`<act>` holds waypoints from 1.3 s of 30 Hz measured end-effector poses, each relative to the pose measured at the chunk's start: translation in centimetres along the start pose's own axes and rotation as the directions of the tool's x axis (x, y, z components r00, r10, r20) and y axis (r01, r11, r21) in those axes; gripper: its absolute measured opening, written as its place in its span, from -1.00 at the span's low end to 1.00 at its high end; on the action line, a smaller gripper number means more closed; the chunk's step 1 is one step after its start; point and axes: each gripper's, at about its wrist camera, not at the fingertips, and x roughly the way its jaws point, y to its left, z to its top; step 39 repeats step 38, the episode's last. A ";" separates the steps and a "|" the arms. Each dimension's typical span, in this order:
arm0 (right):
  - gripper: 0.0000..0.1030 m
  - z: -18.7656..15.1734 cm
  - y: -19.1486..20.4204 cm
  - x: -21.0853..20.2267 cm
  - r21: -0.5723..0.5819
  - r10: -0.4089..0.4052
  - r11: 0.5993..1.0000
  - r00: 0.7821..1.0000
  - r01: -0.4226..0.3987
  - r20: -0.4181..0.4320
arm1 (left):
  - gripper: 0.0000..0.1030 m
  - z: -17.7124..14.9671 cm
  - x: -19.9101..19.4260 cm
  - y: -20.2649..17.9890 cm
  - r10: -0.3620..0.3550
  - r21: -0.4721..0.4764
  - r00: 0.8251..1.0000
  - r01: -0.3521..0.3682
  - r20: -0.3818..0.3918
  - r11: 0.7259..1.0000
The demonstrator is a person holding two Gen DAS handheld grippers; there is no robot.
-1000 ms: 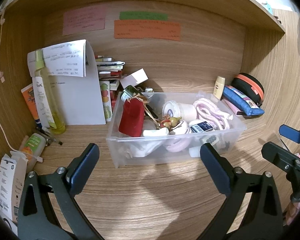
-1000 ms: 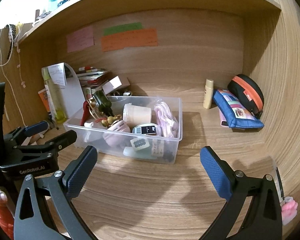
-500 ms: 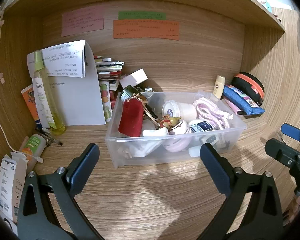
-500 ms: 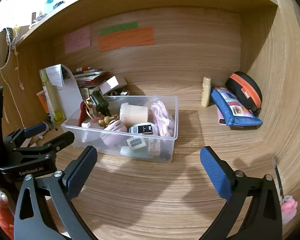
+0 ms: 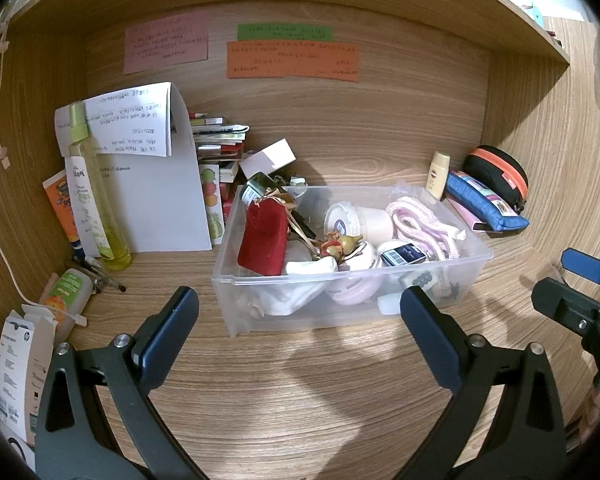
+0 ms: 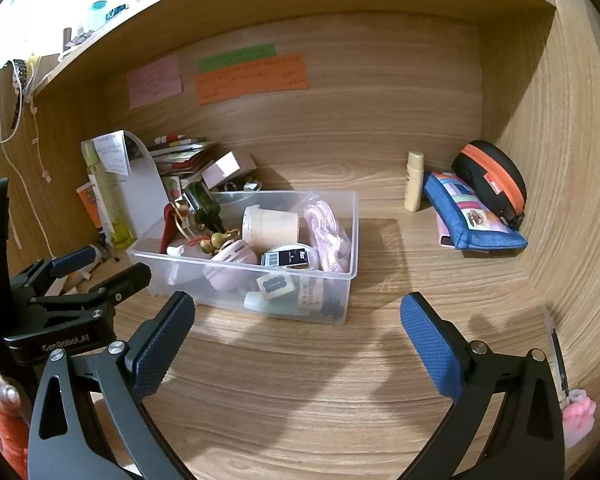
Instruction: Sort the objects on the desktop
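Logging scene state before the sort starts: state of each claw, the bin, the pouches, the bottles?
left claw: open, empty, above the desk
right claw: open, empty, above the desk
clear bin: no lid, full of small items
blue pouch: closed, leaning on the black case
black case: zipped, against the side wall
small cream bottle: upright, capped
tall yellow bottle: upright, capped

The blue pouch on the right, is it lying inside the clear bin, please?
No, the blue pouch lies on the desk, apart from the clear bin.
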 end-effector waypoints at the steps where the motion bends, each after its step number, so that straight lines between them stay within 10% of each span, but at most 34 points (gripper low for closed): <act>1: 0.99 0.0 0.0 0.0 -0.002 0.000 1.000 1.000 0.000 -0.001 | 0.98 0.0 0.0 0.0 0.000 0.000 1.000 0.000 0.000 1.000; 39: 0.99 -0.6 0.2 0.8 0.010 0.031 0.999 0.999 -0.031 -0.024 | 0.98 -0.2 -0.8 -0.2 -0.006 -0.017 1.000 0.006 0.019 1.000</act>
